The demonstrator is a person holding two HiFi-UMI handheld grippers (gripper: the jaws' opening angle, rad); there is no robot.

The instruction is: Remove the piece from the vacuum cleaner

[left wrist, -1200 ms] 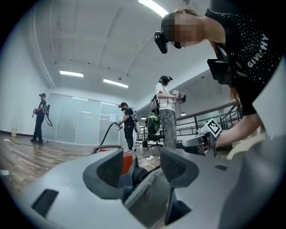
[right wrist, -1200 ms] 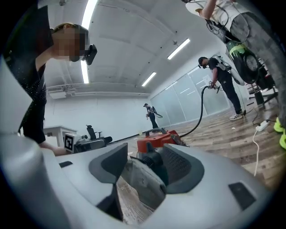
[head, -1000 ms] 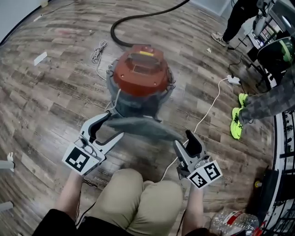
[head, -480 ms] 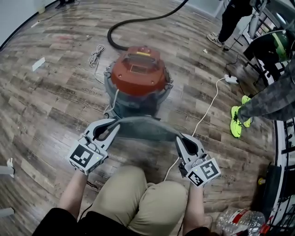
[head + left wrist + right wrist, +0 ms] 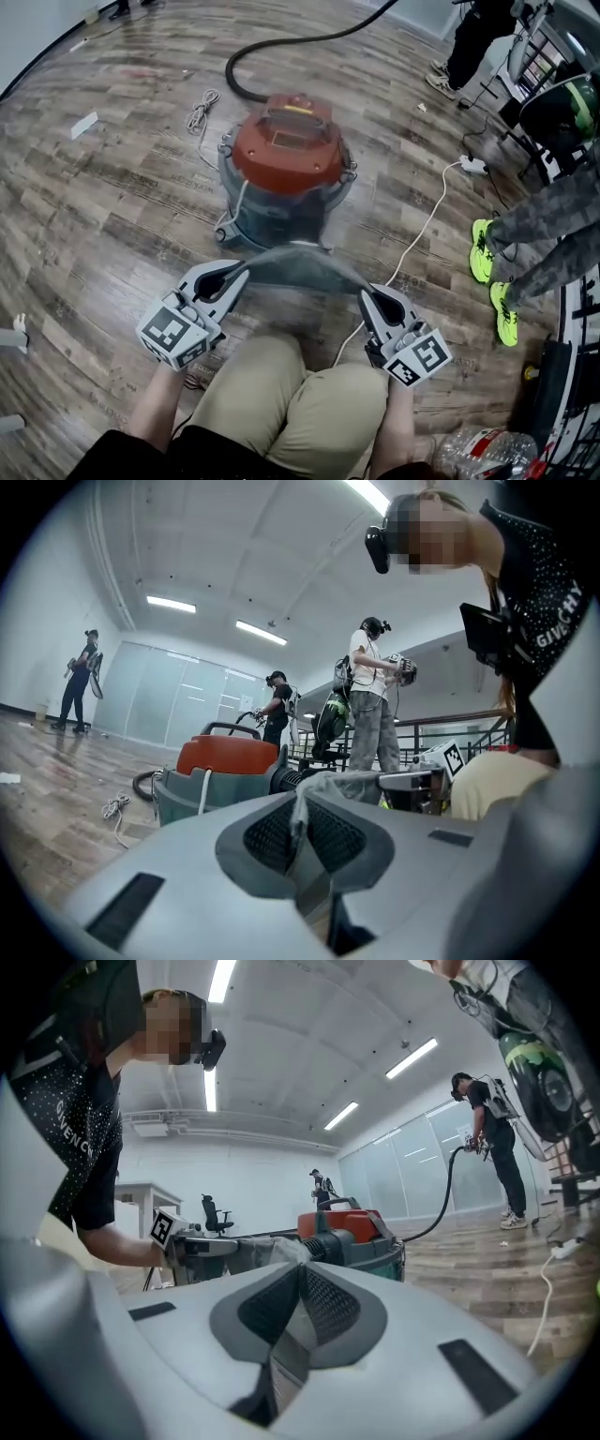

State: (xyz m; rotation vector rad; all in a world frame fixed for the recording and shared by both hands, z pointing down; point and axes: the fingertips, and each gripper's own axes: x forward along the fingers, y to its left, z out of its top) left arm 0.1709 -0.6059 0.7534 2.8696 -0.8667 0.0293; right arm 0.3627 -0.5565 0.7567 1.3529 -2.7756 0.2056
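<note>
The vacuum cleaner (image 5: 286,155), a grey-green tub with a red lid, stands on the wood floor ahead of me. A grey cloth piece (image 5: 300,267) hangs from its front outlet and stretches between both grippers. My left gripper (image 5: 239,273) pinches the cloth's left end, its jaws still closing, and the fabric (image 5: 345,785) runs into the pads of the left gripper (image 5: 298,832). My right gripper (image 5: 366,296) holds the right end, jaws also closing. In the right gripper view the cloth (image 5: 272,1251) is nipped between the pads of the right gripper (image 5: 300,1299).
A black hose (image 5: 281,47) curves away behind the vacuum. A white cable (image 5: 427,220) crosses the floor at right, and a coiled cord (image 5: 199,108) lies at left. A person in neon green shoes (image 5: 483,248) stands at right. My knees (image 5: 291,394) are just below the grippers.
Both grippers went from open beside the cloth to closed on its two ends. The cloth is now pulled up and taut between them, nearer to my knees.
</note>
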